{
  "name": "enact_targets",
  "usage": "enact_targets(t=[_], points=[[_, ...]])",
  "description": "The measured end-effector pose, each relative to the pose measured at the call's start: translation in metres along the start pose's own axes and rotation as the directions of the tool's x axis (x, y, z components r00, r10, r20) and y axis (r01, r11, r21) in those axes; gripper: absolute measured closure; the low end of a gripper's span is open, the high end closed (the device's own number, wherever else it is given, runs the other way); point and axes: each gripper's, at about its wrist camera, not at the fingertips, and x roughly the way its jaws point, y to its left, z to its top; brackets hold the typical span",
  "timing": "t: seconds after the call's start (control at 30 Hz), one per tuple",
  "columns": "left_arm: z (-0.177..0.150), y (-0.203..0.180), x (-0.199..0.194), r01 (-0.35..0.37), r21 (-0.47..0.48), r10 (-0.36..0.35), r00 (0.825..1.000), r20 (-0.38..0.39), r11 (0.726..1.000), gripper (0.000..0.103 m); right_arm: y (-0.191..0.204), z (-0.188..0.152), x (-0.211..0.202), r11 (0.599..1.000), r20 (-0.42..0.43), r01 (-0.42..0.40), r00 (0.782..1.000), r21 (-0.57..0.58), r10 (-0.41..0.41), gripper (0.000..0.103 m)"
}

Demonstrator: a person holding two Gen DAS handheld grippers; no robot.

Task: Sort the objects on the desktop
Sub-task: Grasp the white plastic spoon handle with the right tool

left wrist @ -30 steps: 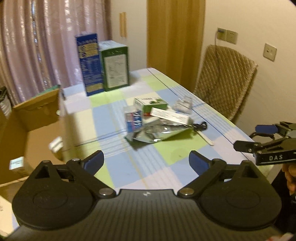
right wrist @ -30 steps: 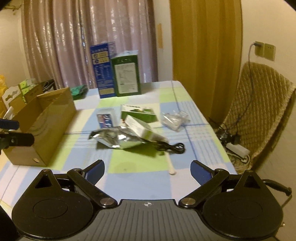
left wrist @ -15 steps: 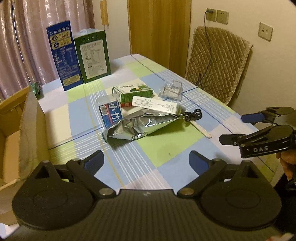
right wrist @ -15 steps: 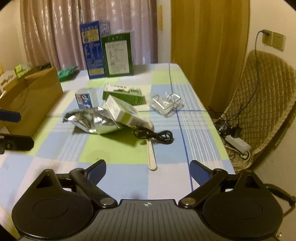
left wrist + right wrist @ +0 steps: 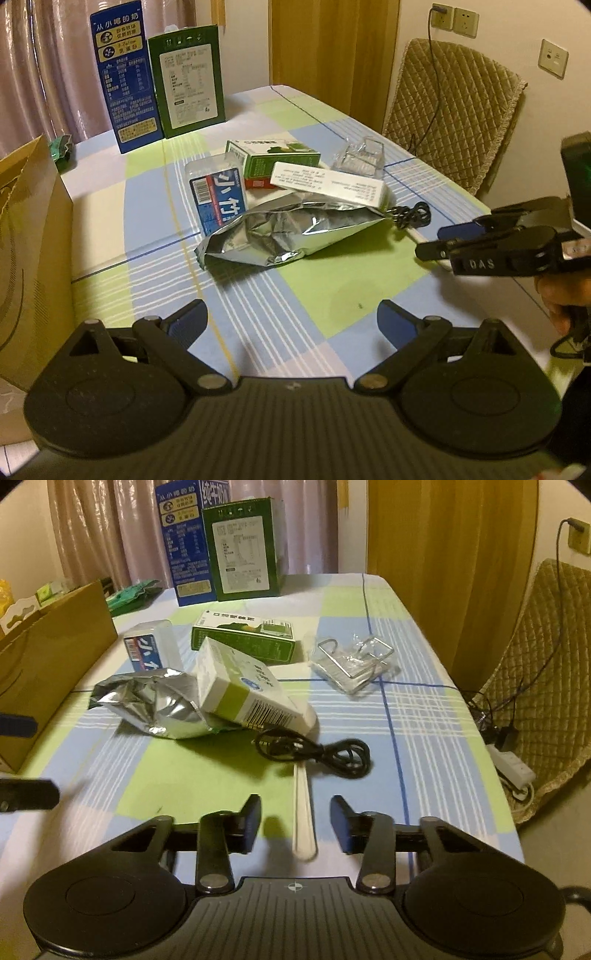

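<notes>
Right claw [image 5: 294, 823] at bottom centre, jaws closing around the pale stick [image 5: 303, 812] lying on the counter [image 5: 424, 716], pads not yet touching it. Left claw [image 5: 291, 325] spread wide over bare cloth, foil bag [image 5: 280, 236] mid-frame.

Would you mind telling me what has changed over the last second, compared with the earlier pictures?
Both grippers came down and closer to the clutter. The right gripper, wide open earlier, is closing its jaws around the white stick, whose end lies between them, not yet pinched. The left gripper stays wide open and empty. The foil bag, boxes and black cable have not moved.
</notes>
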Motion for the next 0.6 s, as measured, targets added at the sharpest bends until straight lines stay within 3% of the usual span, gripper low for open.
enact_targets(t=[0.17, 0.3, 0.47, 0.6], points=[[-0.004, 0.006, 0.008, 0.011, -0.020, -0.011, 1.000, 0.003, 1.000, 0.007, 0.007, 0.005, 0.018, 0.999, -0.003, 0.017, 1.000, -0.041, -0.017, 0.078], [-0.010, 0.010, 0.013, 0.020, -0.041, -0.020, 1.000, -0.003, 0.999, 0.007, 0.012, 0.006, 0.021, 0.997, -0.002, 0.052, 0.999, -0.051, -0.053, 0.097], [-0.012, 0.013, 0.011, 0.022, -0.057, -0.023, 1.000, -0.004, 0.998, 0.007, 0.017, -0.003, 0.011, 0.998, -0.027, 0.070, 0.997, -0.004, -0.070, 0.097], [-0.014, 0.011, 0.003, 0.025, -0.059, -0.025, 1.000, 0.004, 0.998, 0.007, 0.022, -0.015, -0.006, 0.996, -0.051, 0.032, 0.998, 0.087, -0.027, 0.097]])
